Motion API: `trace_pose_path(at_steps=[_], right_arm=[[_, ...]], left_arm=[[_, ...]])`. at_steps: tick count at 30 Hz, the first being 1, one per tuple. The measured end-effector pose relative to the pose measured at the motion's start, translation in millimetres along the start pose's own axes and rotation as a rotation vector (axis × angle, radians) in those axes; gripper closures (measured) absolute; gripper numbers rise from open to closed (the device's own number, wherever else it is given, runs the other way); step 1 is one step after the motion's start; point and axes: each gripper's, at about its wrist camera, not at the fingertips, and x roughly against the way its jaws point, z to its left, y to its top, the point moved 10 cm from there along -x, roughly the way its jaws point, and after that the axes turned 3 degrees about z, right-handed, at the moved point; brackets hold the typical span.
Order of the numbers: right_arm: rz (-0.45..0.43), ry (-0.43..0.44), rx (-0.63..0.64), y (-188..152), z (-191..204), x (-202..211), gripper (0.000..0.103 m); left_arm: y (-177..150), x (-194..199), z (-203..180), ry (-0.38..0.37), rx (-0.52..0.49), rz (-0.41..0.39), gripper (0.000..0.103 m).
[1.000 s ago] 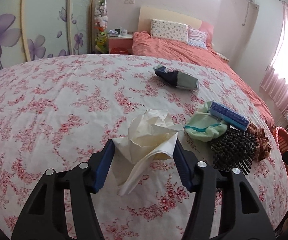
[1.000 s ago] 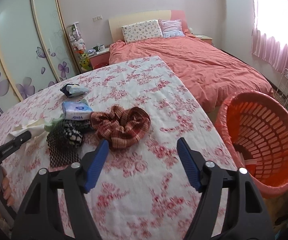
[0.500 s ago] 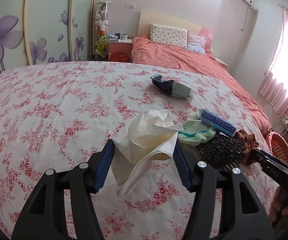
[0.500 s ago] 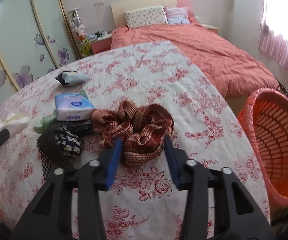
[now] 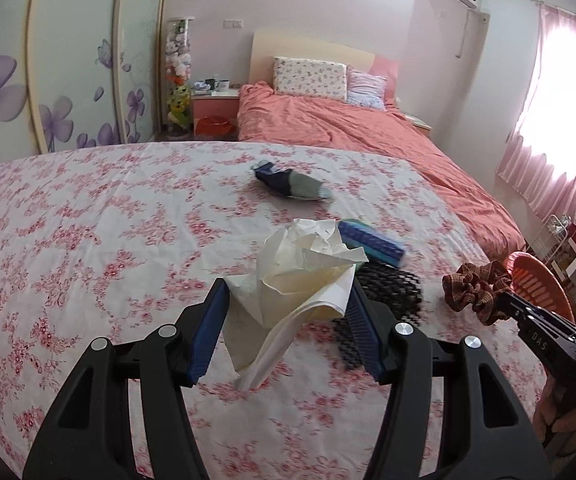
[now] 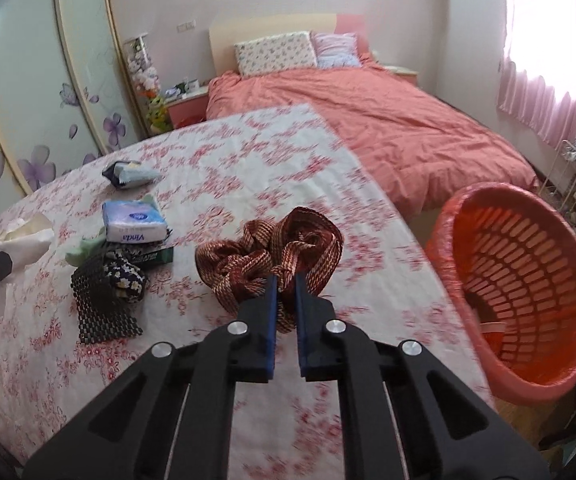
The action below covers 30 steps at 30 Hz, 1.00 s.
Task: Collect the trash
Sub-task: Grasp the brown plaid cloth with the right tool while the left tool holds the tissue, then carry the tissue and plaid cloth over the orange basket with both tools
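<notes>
My left gripper (image 5: pixel 286 300) is shut on a crumpled white tissue (image 5: pixel 303 268) and holds it above the flowered tablecloth (image 5: pixel 108 240). My right gripper (image 6: pixel 284 284) is shut on a brown plaid scrunchie (image 6: pixel 272 254), lifted off the cloth; it also shows in the left wrist view (image 5: pixel 477 284). A red plastic basket (image 6: pixel 523 280) stands to the right of the table, beside the right gripper.
On the cloth lie a black mesh mat (image 6: pixel 100 304), a Vinda tissue pack (image 6: pixel 134 226), a green cloth (image 6: pixel 86 248) and a dark blue and grey bundle (image 5: pixel 291 184). A bed with a salmon cover (image 6: pixel 387 120) is behind the table.
My right gripper went from wide open to shut on the scrunchie and lifted it off the cloth. My left gripper kept its hold on the tissue and shifted right.
</notes>
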Motion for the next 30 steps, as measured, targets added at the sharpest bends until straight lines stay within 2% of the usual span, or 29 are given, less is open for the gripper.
trace_pose_path(at_steps=[16, 30], right_arm=[[-0.209, -0.153, 0.04, 12, -38, 80, 0.094], [-0.263, -0.245, 0.001, 9, -81, 111, 0.094]], left_arm=[[-7, 13, -65, -0.07, -0.064, -0.008, 0.044], [-9, 18, -136, -0.161, -0.124, -0.014, 0.044]])
